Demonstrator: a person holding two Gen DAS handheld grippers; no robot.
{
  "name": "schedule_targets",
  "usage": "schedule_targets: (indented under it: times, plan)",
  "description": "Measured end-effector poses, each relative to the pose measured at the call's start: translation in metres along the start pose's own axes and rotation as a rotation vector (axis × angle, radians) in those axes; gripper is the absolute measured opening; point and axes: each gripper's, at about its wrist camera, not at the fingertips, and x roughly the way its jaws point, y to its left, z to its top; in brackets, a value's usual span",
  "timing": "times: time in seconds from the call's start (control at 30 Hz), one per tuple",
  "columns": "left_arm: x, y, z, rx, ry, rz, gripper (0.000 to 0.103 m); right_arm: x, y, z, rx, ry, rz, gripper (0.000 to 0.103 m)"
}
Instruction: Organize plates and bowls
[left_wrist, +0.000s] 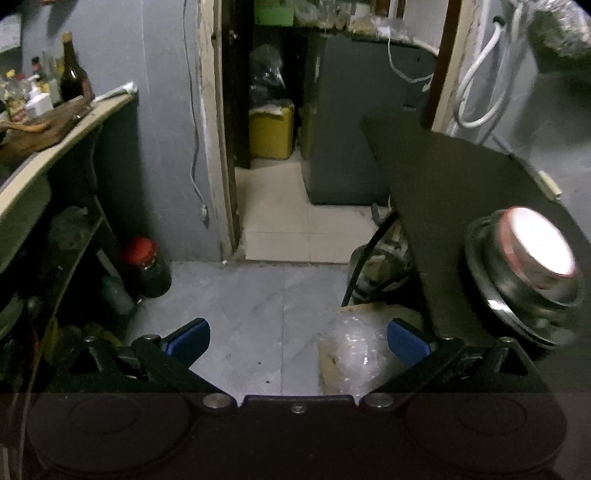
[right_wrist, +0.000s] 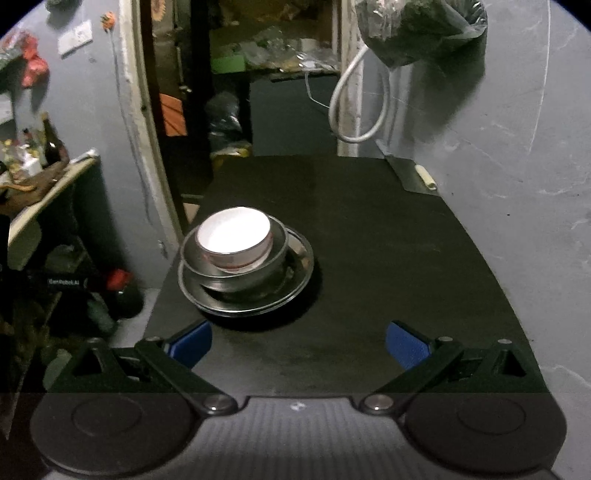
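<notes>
- Your right gripper (right_wrist: 298, 345) hung nearest, its blue fingers (right_wrist: 190, 345) spread wide with nothing between them, only the bare dark table (right_wrist: 369, 258) under the gap.
- Just beyond the left-hand finger, near the table's left edge, stood the stack: a white bowl (right_wrist: 234, 234) sitting mouth-up inside a steel bowl (right_wrist: 236, 273), and that bowl sitting on a steel plate (right_wrist: 295, 273).
- All three were round, so none had a long axis to speak of; each stood upright with its opening facing up, and the stack looked level in your right wrist view.
- The white bowl's rim rose above the steel bowl's rim, and a reddish band ran round its lower wall.
- Farther back on the table, by the grey wall, lay a cleaver (right_wrist: 408, 177) with a pale handle, well apart from the stack.
- Your left gripper (left_wrist: 298, 341) was off the table to its left, over the grey floor (left_wrist: 251, 295), its fingers (left_wrist: 188, 338) also wide apart and gripping nothing.
- In that view the same stack (left_wrist: 524, 273) showed at the right, blurred, resting on the table (left_wrist: 443, 184) beside the right-hand finger.
- Below the gap lay a clear plastic bag (left_wrist: 354, 354) on the floor; beyond it a doorway opened onto pale tiles and a yellow container (left_wrist: 271, 133).
- To the left, a shelf (left_wrist: 66, 125) carried a dark bottle (left_wrist: 72, 70).
</notes>
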Motion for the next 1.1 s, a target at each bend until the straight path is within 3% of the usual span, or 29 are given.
schedule_targets:
  times: [0.33,0.63,0.83,1.1]
  plan:
    - [-0.094,-0.060,-0.033,0.050,-0.109,0.003,0.102,-0.039,-0.033,-0.026,0.036,-0.061,0.110,0.103]
    - [-0.161,-0.102,-0.077,0.081,-0.151,0.001,0.102,-0.057,-0.048,-0.051,0.056,-0.039,0.198,0.103]
    - [-0.172,-0.115,-0.098,0.144,-0.108,0.017,0.102,-0.064,-0.050,-0.063,0.092,-0.025,0.214,0.103]
    - [-0.174,-0.100,-0.104,0.154,-0.106,-0.010,0.102,-0.070,-0.037,-0.071,0.110,-0.013,0.174,0.103]
